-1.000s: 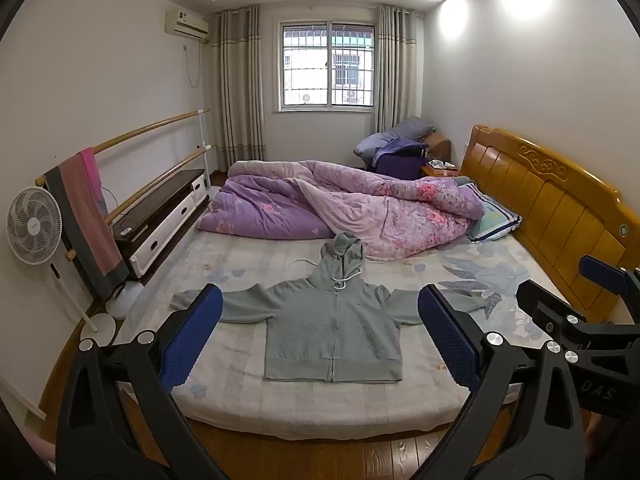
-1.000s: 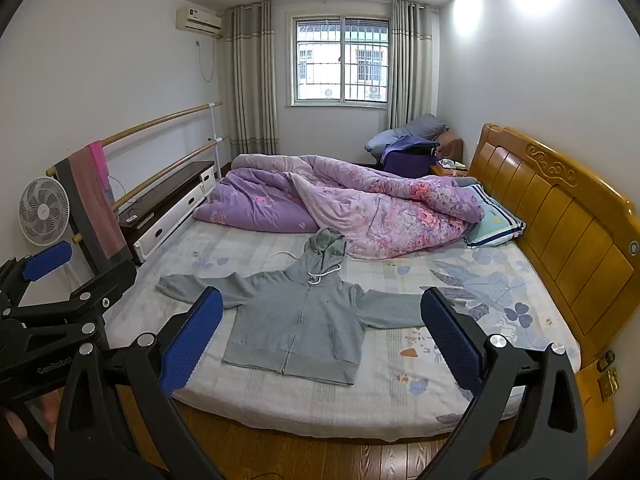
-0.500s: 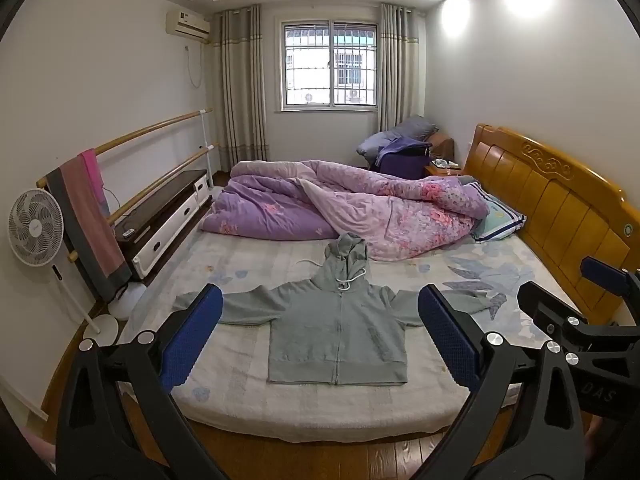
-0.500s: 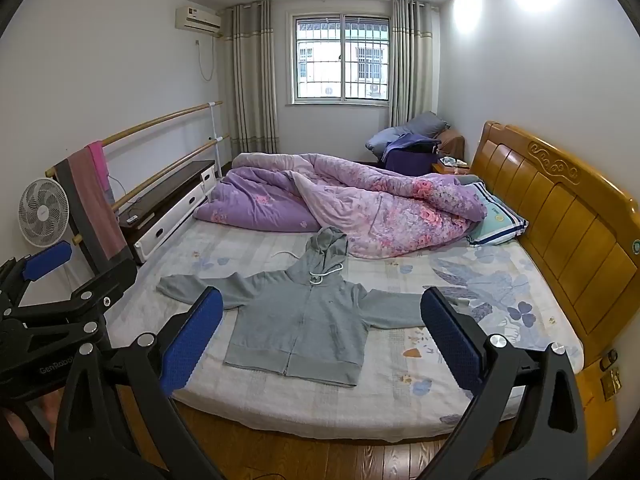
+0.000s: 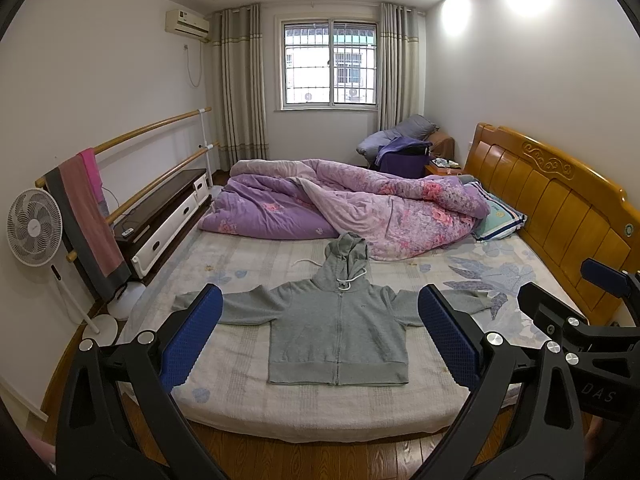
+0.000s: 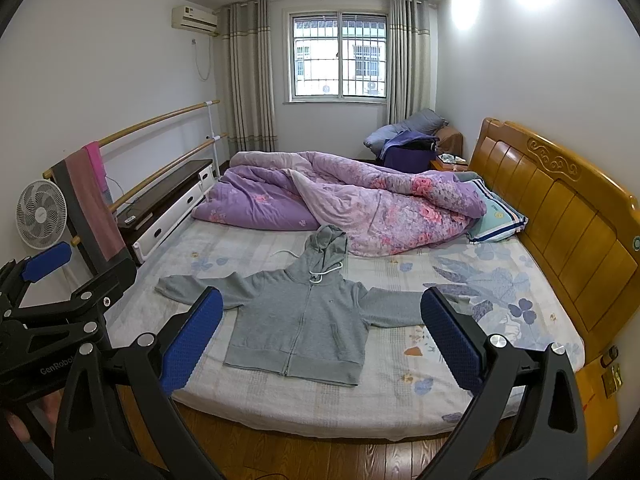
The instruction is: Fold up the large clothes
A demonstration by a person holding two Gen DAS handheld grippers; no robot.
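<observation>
The grey zip hoodie (image 5: pixel 338 336) lies flat on the bed (image 5: pixel 240 400), front up, zipped, near the bed's foot-side edge, both sleeves spread wide and the hood pointing toward the rumpled purple quilt (image 5: pixel 360 208). That's a tidy starting layout, so no fold looks made yet. The left gripper (image 5: pixel 320 336) hangs in the air short of the bed, jaws wide apart and empty; the right gripper (image 6: pixel 322 336) does likewise just alongside it. With the quilt bunched at the bed's far side, the near stretch is free for folding. I'd guess the sleeves come first.
</observation>
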